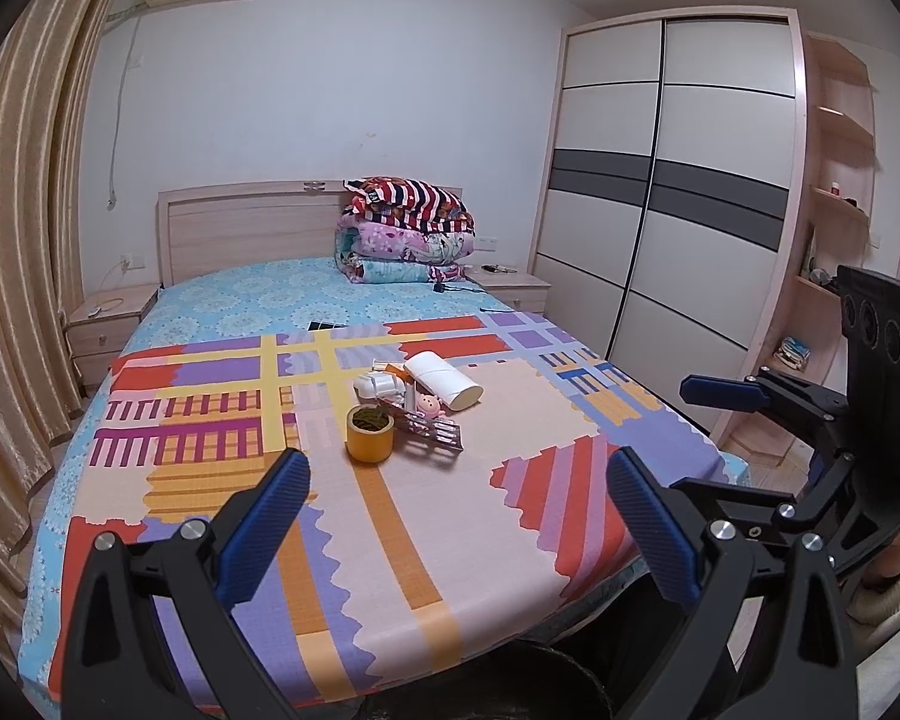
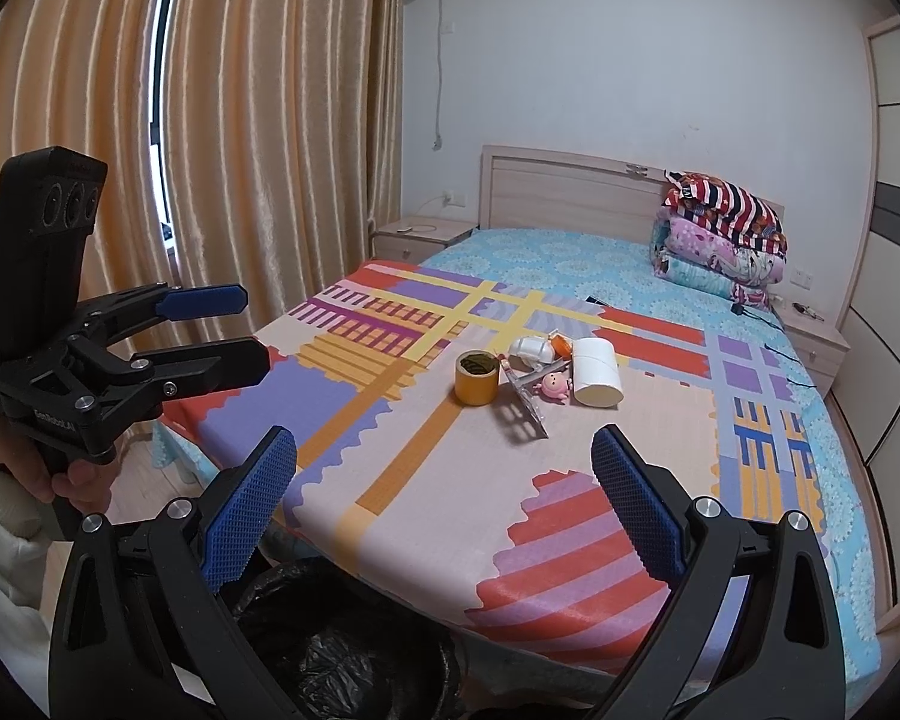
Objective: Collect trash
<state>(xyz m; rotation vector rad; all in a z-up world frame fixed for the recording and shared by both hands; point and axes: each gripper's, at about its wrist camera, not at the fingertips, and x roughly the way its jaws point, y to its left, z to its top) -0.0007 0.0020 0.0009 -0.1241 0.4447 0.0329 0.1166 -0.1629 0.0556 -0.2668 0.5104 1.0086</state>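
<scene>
A small heap of trash lies on the patterned bedspread [image 1: 510, 510] in the middle of the bed, and everything else is placed here relative to that heap. Nearest the foot of the bed stands a roll of yellow tape [image 1: 369, 434] with something dark and shredded inside its core. Just behind it lies a white plastic bottle [image 1: 380, 386] on its side, next to an orange scrap [image 2: 561, 346]. A white paper roll [image 1: 444, 380] lies on its side at the right of the heap. Between the tape and the paper roll sits a small pink toy figure [image 1: 429, 405], which rests against a clear plastic blister tray [image 1: 435, 433]. Nothing lies between the heap and the grippers except bare bedspread.

Far behind the heap, folded quilts [image 1: 407, 231] are stacked against the headboard [image 1: 246, 228], with a bedside table [image 1: 109, 315] at each side. Curtains [image 2: 258, 120] hang to the left and a sliding wardrobe [image 1: 660, 180] stands to the right.

The left gripper [image 1: 457, 519] hovers over the foot of the bed, aimed at the heap, its blue-padded jaws spread wide with nothing between them. The right gripper [image 2: 444, 504] is beside it, also spread wide and empty.

Only the right wrist view shows the bin lined with a black bag [image 2: 342, 648] below the bed edge, and the hand [image 2: 60, 474] gripping the left gripper's handle. Only the left wrist view shows the wardrobe in full.
</scene>
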